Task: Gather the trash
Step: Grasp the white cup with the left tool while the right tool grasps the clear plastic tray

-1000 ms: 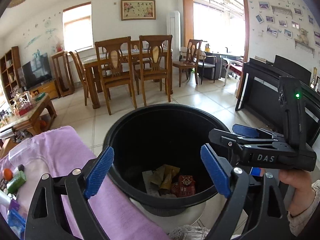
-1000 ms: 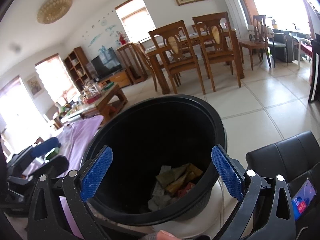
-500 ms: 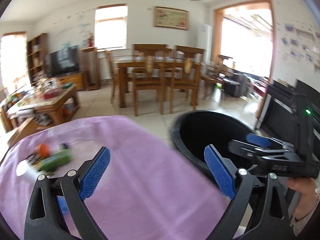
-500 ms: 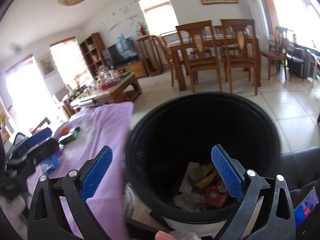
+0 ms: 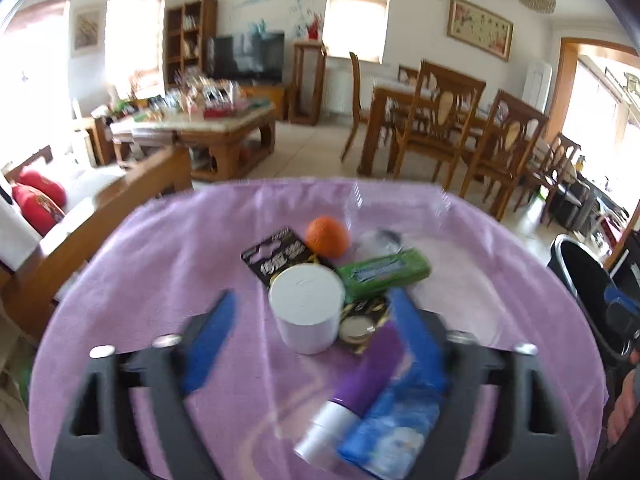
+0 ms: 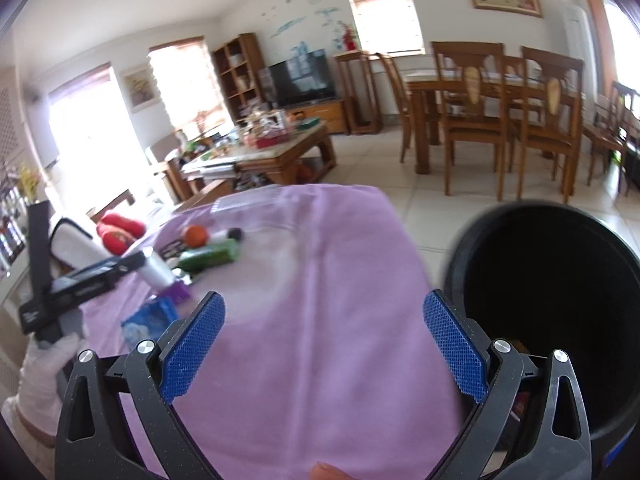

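My left gripper [image 5: 308, 344] hovers over the trash heaped on the purple cloth [image 5: 160, 248], jaws just narrowing with the white cup [image 5: 306, 308] between them, untouched; my right gripper [image 6: 324, 348] gapes empty over bare cloth, the black bin [image 6: 560, 300] just beside it

A lilac cloth [image 5: 160, 264] covers the table. On it lie an orange fruit [image 5: 327, 236], a green packet [image 5: 383, 271], a white cup [image 5: 306, 308], a black sachet [image 5: 276, 258] with pale lettering, a purple, white-capped tube [image 5: 360, 384] and a mottled blue packet [image 5: 396, 420]. Far right stands a black bin [image 6: 560, 304].
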{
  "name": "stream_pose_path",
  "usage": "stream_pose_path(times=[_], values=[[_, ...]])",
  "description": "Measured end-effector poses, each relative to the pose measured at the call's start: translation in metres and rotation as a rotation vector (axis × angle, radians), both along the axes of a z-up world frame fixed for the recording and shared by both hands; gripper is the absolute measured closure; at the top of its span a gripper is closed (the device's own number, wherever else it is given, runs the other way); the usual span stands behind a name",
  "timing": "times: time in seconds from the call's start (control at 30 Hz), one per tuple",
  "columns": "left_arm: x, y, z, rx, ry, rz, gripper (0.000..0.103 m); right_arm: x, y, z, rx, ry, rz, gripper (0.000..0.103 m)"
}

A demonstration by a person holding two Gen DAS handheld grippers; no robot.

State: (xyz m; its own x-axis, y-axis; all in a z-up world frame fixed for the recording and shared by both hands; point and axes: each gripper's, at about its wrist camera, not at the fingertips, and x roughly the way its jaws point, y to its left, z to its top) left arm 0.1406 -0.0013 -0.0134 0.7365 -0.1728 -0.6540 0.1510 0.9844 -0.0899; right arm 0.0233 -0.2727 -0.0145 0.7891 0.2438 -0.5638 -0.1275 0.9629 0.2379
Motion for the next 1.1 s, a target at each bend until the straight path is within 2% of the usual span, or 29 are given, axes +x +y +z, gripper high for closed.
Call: stream_pose_path(times=[0.07, 0.13, 0.2, 0.4, 0.6, 0.8, 0.93, 1.0, 1.07, 1.1], values=[[0.011, 0.006, -0.009, -0.031, 0.034, -0.021, 0.056, 0.018, 0.018, 0.004, -0.014, 0.003, 0.023, 0.005], [0.012, 0.019, -0.019, -0.079, 0.069, -0.039, 0.063, 0.033, 0.031, 0.006, -0.019, 0.007, 0.042, 0.005], [0.009, 0.025, -0.016, -0.116, 0.041, -0.04, 0.063, 0.047, 0.042, 0.006, -0.035, 0.01, 0.062, 0.005], [-0.001, 0.033, -0.017, -0.131, -0.002, -0.028, 0.063, 0.114, 0.081, 0.008, -0.185, -0.002, 0.165, 0.005], [-0.006, 0.049, -0.016, -0.17, -0.02, -0.008, 0.063, 0.194, 0.124, -0.018, -0.536, -0.019, 0.329, 0.005], [-0.004, 0.054, -0.015, -0.184, -0.019, 0.01, 0.063, 0.237, 0.144, -0.046, -0.639, 0.009, 0.515, 0.005], [-0.003, 0.055, -0.015, -0.178, -0.022, 0.008, 0.063, 0.249, 0.15, -0.052, -0.596, 0.017, 0.578, 0.006], [-0.004, 0.056, -0.014, -0.178, -0.027, 0.013, 0.063, 0.253, 0.146, -0.05, -0.522, 0.041, 0.607, 0.014], [-0.005, 0.057, -0.014, -0.183, -0.03, 0.015, 0.063, 0.25, 0.146, -0.051, -0.505, 0.06, 0.606, 0.046], [-0.006, 0.058, -0.014, -0.183, -0.029, 0.015, 0.063, 0.248, 0.15, -0.053, -0.504, 0.067, 0.607, 0.053]])
